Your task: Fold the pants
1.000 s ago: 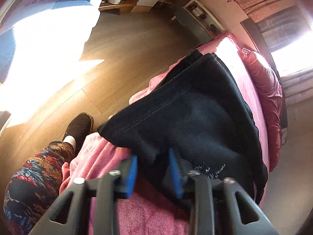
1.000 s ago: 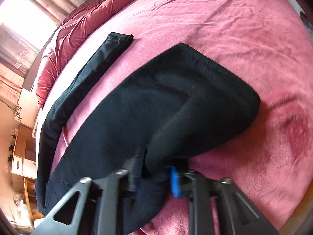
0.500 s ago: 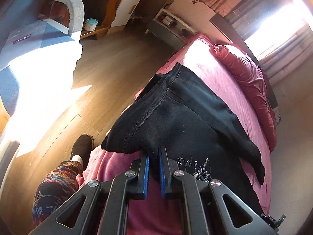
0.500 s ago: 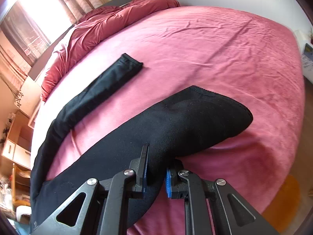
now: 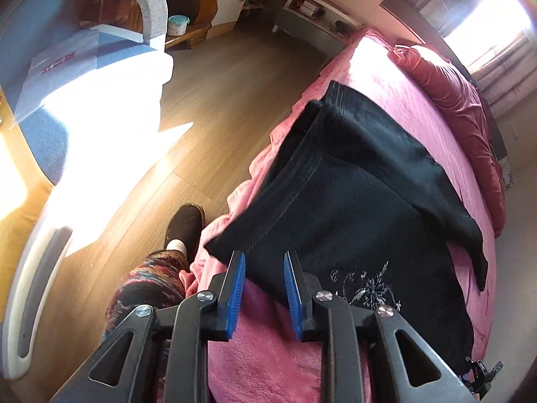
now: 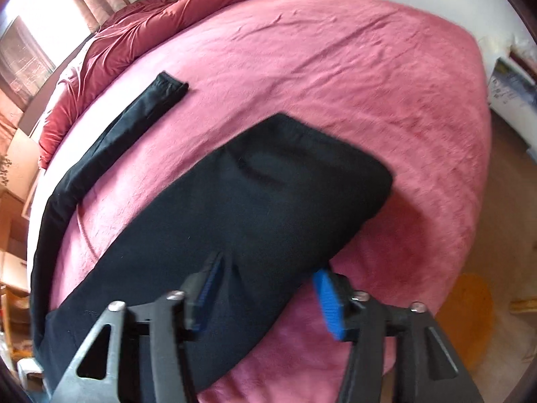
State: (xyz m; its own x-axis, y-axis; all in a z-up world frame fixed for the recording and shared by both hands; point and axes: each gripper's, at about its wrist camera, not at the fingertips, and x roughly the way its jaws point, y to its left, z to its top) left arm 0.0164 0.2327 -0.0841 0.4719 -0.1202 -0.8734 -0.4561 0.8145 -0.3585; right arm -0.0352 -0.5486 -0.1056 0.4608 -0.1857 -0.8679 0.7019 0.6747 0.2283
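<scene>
Left wrist view: left claw [image 5: 263, 290] is seen spread, nothing pinched, hovering just over the near edge of the bed [image 5: 396, 77]. The black pants [image 5: 352, 201] are laid on the bed's floor-side edge, one layer doubled over another, embroidered part [image 5: 365, 287] nearest the claw. Beyond the bed, a small lidded tub [image 5: 178, 23] is seen on a low wooden shelf [image 5: 188, 35]; contents cannot be told.

Right wrist view: right claw [image 6: 268, 292] is seen spread wide, nothing gripped, straddling the near edge of the pants [image 6: 235, 221]. A folded wide section is laid flat mid-bed [image 6: 335, 60]; one narrow leg [image 6: 147, 100] is left stretched toward the bed's pillow end.

Progress, judged: first fold placed and released. Leg still to be brought in, further folds pending.
</scene>
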